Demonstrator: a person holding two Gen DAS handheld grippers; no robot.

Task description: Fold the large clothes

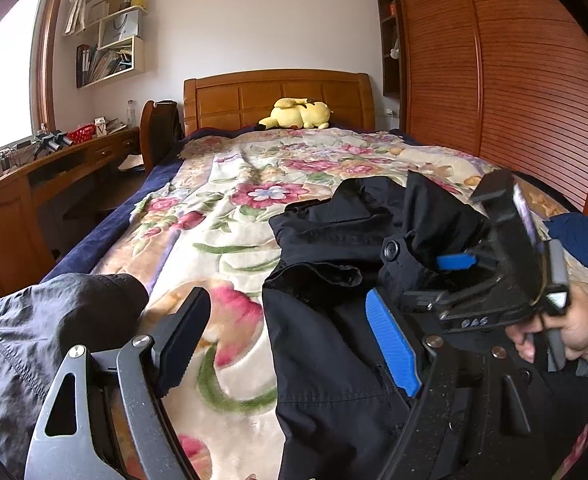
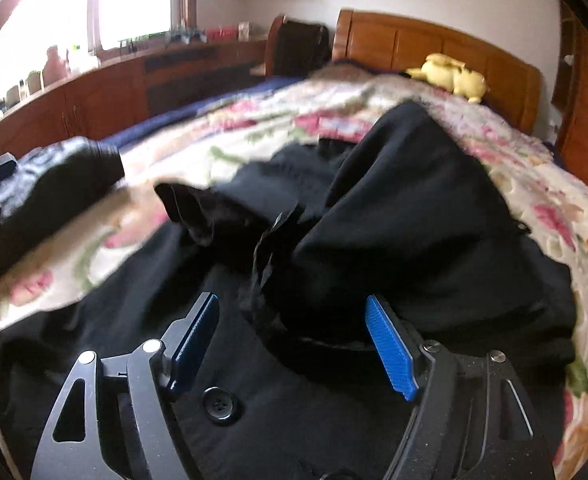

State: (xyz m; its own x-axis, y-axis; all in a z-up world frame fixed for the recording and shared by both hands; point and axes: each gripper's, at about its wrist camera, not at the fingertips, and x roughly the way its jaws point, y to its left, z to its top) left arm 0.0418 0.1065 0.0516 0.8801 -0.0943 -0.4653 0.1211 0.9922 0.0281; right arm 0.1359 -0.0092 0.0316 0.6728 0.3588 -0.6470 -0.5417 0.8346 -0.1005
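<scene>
A large black coat (image 1: 334,320) lies crumpled on the floral blanket (image 1: 233,208) of a bed. My left gripper (image 1: 289,344) stands open at the coat's left edge, with blanket and coat hem between its fingers and nothing gripped. In the right wrist view my right gripper (image 2: 294,344) is open just over the coat (image 2: 414,208); a rumpled fold rises between the blue pads (image 2: 392,346) without being pinched, and a black button (image 2: 217,404) lies below. The left wrist view shows the right gripper (image 1: 434,280) in a hand (image 1: 566,328), pushed into the coat's folds.
A dark grey piece of cloth (image 1: 33,320) lies at the near left of the bed. A yellow plush toy (image 1: 298,114) rests by the wooden headboard (image 1: 277,96). A wooden desk (image 1: 53,168) runs along the left, a slatted wardrobe (image 1: 514,80) along the right.
</scene>
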